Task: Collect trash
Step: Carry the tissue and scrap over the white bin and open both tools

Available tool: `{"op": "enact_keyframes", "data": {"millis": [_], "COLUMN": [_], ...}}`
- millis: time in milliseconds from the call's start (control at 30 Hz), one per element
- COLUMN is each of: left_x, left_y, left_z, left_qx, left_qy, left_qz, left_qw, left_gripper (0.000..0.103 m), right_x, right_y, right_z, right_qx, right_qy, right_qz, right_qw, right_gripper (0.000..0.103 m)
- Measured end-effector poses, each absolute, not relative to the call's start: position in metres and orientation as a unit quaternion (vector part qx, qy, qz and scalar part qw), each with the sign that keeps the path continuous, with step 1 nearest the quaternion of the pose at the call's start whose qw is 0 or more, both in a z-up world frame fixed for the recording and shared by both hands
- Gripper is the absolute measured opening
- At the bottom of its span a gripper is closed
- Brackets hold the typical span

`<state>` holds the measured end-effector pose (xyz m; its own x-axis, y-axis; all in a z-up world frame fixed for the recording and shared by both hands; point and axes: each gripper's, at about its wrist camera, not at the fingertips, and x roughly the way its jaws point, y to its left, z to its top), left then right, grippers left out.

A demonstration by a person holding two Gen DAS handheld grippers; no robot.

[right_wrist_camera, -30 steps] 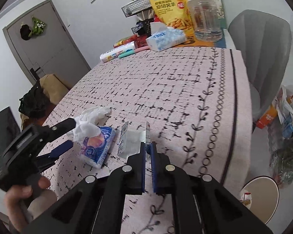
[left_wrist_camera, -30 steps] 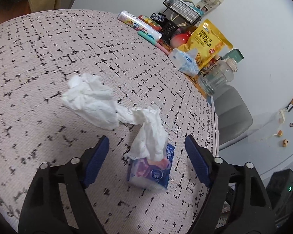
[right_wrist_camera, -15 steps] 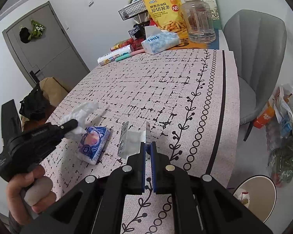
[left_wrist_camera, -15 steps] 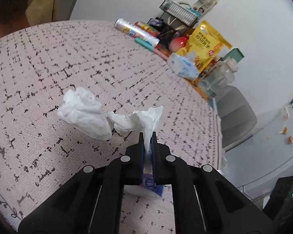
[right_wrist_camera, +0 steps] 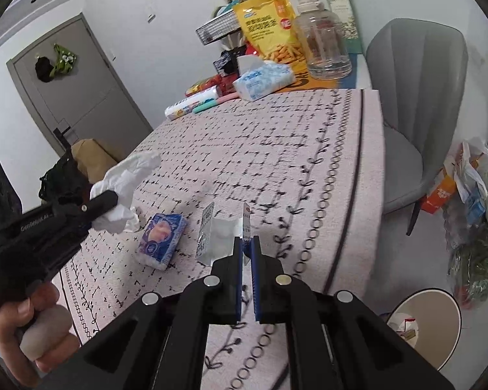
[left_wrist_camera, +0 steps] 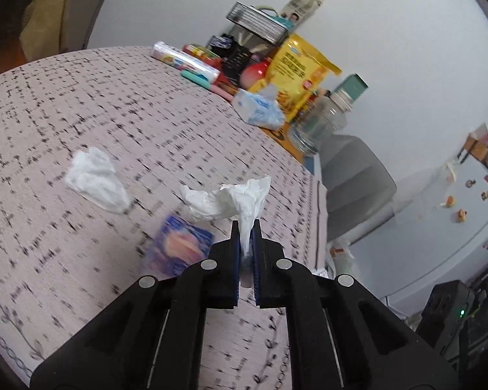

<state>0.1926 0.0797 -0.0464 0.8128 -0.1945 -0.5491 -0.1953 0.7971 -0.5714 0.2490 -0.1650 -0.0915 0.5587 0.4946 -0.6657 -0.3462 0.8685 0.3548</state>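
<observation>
Pink woven tablecloth [left_wrist_camera: 120, 123] with black dashes, wide and flat. My left gripper [left_wrist_camera: 245, 227] is clamped on a crumpled white tissue [left_wrist_camera: 240, 198], lifted off the cloth. My right gripper [right_wrist_camera: 246, 243] pinches a shiny torn wrapper [right_wrist_camera: 219, 237]. A soft blue tissue pack [right_wrist_camera: 161, 240] lies left of the wrapper. A second wad [left_wrist_camera: 94, 178] lies far left.

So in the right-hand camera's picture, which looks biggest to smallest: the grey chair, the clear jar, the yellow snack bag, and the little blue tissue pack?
1. Grey chair, clearly largest.
2-3. Yellow snack bag and clear jar look about alike; no ranking.
4. Blue tissue pack, smallest, despite lying nearest the camera.
</observation>
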Motion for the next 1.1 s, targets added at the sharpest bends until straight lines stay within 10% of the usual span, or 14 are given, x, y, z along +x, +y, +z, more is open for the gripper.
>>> {"op": "enact_keyframes", "data": {"millis": [1100], "left_x": [0.227], "left_y": [-0.172], "left_z": [-0.1], "left_qx": [-0.215], "left_qy": [0.441], "left_qz": [-0.17], "left_qw": [0.855], "left_gripper": [0.007], "right_x": [0.218], "right_y": [-0.422], "right_z": [-0.155], "right_qx": [0.185], "right_qy": [0.42], "right_qz": [0.034], "right_qw": [0.888], "right_gripper": [0.006]}}
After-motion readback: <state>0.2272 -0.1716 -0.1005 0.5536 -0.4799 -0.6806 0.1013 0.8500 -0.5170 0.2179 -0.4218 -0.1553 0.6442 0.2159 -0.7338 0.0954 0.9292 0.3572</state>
